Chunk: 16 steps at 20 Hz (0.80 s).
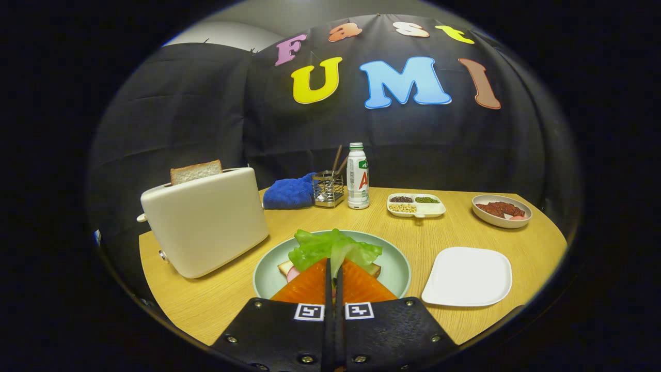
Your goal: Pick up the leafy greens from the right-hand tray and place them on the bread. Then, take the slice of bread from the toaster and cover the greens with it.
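Pinching leafy greens (334, 247) (seemingly), fingers (310, 287) closed, leaf lying crosswise.

Your gripper (333, 266) and the leafy greens (334, 247) hid most of the bread (285, 267); its jaws looked closed, perhaps pinching a leaf.

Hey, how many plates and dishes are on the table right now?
4: the green plate under the lettuce just ahead of the shut jaws; the empty white plate beside it; the divided dish and the bowl beyond. Others could be hidden behind the toaster.
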### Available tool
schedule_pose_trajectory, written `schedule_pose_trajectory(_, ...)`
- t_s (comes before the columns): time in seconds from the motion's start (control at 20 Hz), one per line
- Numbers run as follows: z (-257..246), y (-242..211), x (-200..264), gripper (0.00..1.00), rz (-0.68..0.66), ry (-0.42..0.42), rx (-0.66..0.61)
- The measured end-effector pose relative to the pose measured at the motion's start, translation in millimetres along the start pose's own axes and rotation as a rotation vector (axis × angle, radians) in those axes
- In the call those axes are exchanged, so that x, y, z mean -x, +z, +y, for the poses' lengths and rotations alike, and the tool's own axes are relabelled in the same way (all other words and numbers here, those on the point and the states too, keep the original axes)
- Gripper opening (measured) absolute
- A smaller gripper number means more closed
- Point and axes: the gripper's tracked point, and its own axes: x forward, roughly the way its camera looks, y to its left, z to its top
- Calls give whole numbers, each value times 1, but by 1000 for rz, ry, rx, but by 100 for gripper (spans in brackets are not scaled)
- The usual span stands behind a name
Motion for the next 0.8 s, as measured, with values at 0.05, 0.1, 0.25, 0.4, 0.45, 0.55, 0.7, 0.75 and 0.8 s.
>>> schedule_pose_trajectory(0.05,2,-3,-3,1,2,-1,5)
schedule_pose_trajectory(0.1,3,-3,-2,2,1,-6,12)
schedule_pose_trajectory(0.25,1,2,3,6,-24,-24,19)
schedule_pose_trajectory(0.4,2,3,6,10,-24,-34,30)
schedule_pose_trajectory(0.45,2,3,7,10,-24,-33,30)
schedule_pose_trajectory(0.55,0,4,9,16,-29,-40,30)
schedule_pose_trajectory(0.7,-15,12,20,22,-48,-119,2)
schedule_pose_trajectory(0.75,-25,15,25,22,-55,-170,-13)
schedule_pose_trajectory(0.8,-29,21,30,22,-73,-202,-35)
